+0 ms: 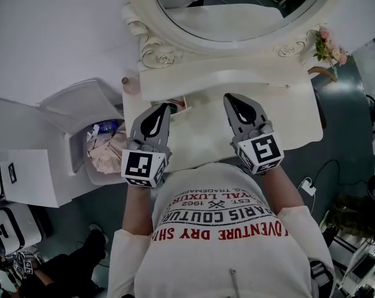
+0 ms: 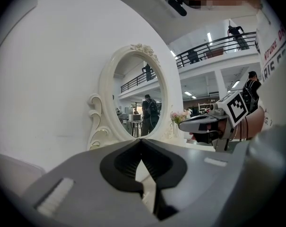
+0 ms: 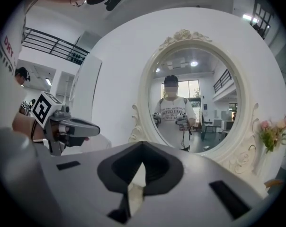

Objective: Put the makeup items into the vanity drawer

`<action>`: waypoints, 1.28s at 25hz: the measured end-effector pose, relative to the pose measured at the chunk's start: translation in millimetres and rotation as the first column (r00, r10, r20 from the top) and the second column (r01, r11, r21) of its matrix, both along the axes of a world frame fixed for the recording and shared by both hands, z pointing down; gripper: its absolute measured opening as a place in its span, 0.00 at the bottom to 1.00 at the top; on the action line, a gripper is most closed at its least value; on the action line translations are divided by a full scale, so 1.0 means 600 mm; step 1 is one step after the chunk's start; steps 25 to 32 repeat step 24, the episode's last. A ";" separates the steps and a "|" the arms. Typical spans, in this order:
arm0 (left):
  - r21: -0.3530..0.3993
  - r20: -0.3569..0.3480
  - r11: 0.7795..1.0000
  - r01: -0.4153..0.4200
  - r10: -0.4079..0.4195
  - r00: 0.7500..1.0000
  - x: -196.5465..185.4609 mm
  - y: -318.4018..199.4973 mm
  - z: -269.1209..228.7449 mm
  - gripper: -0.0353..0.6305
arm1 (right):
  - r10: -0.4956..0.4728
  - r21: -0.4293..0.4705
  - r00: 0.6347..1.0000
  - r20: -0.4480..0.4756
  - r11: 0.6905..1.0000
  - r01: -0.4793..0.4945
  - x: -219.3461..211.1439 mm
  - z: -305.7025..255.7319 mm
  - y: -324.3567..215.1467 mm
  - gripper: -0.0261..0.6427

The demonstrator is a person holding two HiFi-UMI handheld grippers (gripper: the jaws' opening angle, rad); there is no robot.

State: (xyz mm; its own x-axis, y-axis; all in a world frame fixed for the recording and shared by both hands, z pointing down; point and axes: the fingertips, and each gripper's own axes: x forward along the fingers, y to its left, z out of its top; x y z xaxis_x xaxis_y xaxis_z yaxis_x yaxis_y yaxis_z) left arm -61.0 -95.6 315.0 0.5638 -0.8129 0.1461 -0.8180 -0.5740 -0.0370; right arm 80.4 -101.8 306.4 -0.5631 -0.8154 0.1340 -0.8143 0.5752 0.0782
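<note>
The only likely makeup items [image 1: 175, 103] in your sight are a few small red and green bits at the left part of the table [image 1: 287, 120], just beyond the tip of your left gripper [image 2: 141, 141]. They are too small to name, and you cannot tell whether they lie in the vanity drawer or on the top; a small pinkish rounded thing [image 1: 129, 84] sits at the table's back left corner.

Your left gripper's jaws are closed, the tips meeting; the ribbed black pads leave a diamond-shaped hollow behind the tips, with nothing in it. Your right gripper [image 3: 142, 143] matches it: jaws together, nothing between them. You hold the two side by side and apart over the front half of the table, both pointing toward the mirror [image 1: 237, 5]; each grey, smooth plastic body carries a cube [image 1: 144, 166] with square black-and-white markers at its rear.

The table is smooth, matt white, with a raised shelf along its back; the mirror above it is oval, set in a cream frame [image 1: 153, 48] carved with scrolls. In the right gripper view the glass shows you standing with both grippers raised. A small bunch of pink flowers [image 1: 329, 45] stands at the table's back right corner.

To the left of the table, well below its top, stands a pale plastic bin [image 1: 86, 157] with its flap lid [image 1: 82, 104] tipped open; inside lie crumpled paper [image 1: 107, 151], pinkish and creased, and a blue-topped bottle [image 1: 107, 127].
</note>
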 end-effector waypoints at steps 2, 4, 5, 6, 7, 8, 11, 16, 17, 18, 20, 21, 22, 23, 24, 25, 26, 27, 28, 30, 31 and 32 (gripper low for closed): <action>0.008 -0.001 1.000 0.006 -0.006 1.000 0.002 -0.001 -0.003 0.07 | -0.009 0.004 1.000 0.002 1.000 0.009 0.001 -0.001 -0.001 0.05; 0.013 -0.002 1.000 0.012 -0.012 1.000 0.002 -0.003 -0.005 0.07 | -0.010 0.001 1.000 0.011 1.000 0.010 0.001 -0.003 -0.003 0.05; 0.015 -0.003 1.000 0.014 -0.014 1.000 0.003 -0.004 -0.007 0.07 | -0.008 0.001 1.000 0.014 1.000 0.008 0.002 -0.004 -0.004 0.05; 0.017 -0.004 1.000 0.016 -0.016 1.000 0.003 -0.004 -0.008 0.07 | -0.006 0.002 1.000 0.015 1.000 0.006 0.003 -0.006 -0.005 0.05; 0.018 -0.005 1.000 0.017 -0.017 1.000 0.004 -0.005 -0.009 0.07 | -0.005 0.003 1.000 0.014 1.000 0.005 0.003 -0.007 -0.007 0.05; 0.020 -0.007 1.000 0.019 -0.019 1.000 0.004 -0.005 -0.010 0.07 | -0.004 0.003 1.000 0.014 1.000 0.004 0.004 -0.008 -0.009 0.05; 0.025 -0.004 0.999 0.029 -0.029 1.000 0.001 -0.008 -0.014 0.07 | -0.001 0.022 1.000 0.006 1.000 0.001 0.003 -0.011 -0.015 0.05; 0.035 -0.001 0.999 0.041 -0.041 0.999 -0.005 -0.013 -0.021 0.07 | -0.014 0.066 0.999 -0.040 0.998 0.017 -0.009 -0.013 -0.016 0.05; 0.038 0.005 0.998 0.044 -0.044 0.999 -0.006 -0.013 -0.022 0.07 | -0.015 0.063 0.999 -0.040 0.998 0.018 -0.011 -0.013 -0.017 0.05; 0.042 0.012 0.998 0.046 -0.047 0.999 -0.007 -0.013 -0.024 0.07 | -0.017 0.059 0.999 -0.039 0.998 0.019 -0.012 -0.012 -0.018 0.05; 0.049 0.018 0.998 0.047 -0.048 0.999 -0.008 -0.013 -0.027 0.07 | -0.021 0.054 0.999 -0.037 0.998 0.023 -0.016 -0.012 -0.020 0.05; 0.051 0.017 0.998 0.047 -0.048 0.999 -0.008 -0.013 -0.028 0.07 | -0.023 0.053 0.999 -0.037 0.998 0.025 -0.019 -0.013 -0.021 0.05; 0.051 0.013 0.998 0.046 -0.047 0.999 -0.009 -0.014 -0.029 0.07 | -0.024 0.053 0.999 -0.037 0.998 0.026 -0.020 -0.013 -0.022 0.05; 0.051 0.009 0.998 0.046 -0.046 0.999 -0.010 -0.015 -0.029 0.07 | -0.025 0.052 0.999 -0.037 0.998 0.027 -0.022 -0.013 -0.023 0.05; 0.050 0.005 0.998 0.046 -0.046 0.999 -0.011 -0.016 -0.030 0.07 | -0.025 0.052 0.999 -0.037 0.998 0.027 -0.024 -0.013 -0.024 0.05; 0.050 0.005 0.998 0.046 -0.046 0.999 -0.011 -0.016 -0.030 0.07 | -0.025 0.052 0.999 -0.037 0.998 0.027 -0.024 -0.013 -0.024 0.05; 0.050 0.005 0.998 0.046 -0.046 0.999 -0.011 -0.016 -0.030 0.07 | -0.025 0.052 0.999 -0.037 0.998 0.027 -0.024 -0.013 -0.024 0.05; 0.050 0.005 0.998 0.046 -0.046 0.999 -0.011 -0.016 -0.030 0.07 | -0.025 0.052 0.999 -0.037 0.998 0.027 -0.024 -0.013 -0.024 0.05; 0.050 0.005 0.998 0.046 -0.046 0.999 -0.011 -0.016 -0.030 0.07 | -0.025 0.052 0.999 -0.037 0.998 0.027 -0.024 -0.013 -0.024 0.05; 0.050 0.005 0.998 0.046 -0.046 0.999 -0.011 -0.016 -0.030 0.07 | -0.025 0.052 0.999 -0.037 0.998 0.027 -0.024 -0.013 -0.024 0.05; 0.050 0.005 0.998 0.046 -0.046 0.999 -0.011 -0.016 -0.030 0.07 | -0.025 0.052 0.999 -0.037 0.998 0.027 -0.024 -0.013 -0.024 0.05; 0.050 0.005 0.998 0.046 -0.046 0.999 -0.011 -0.016 -0.030 0.07 | -0.025 0.052 0.999 -0.037 0.998 0.027 -0.024 -0.013 -0.024 0.05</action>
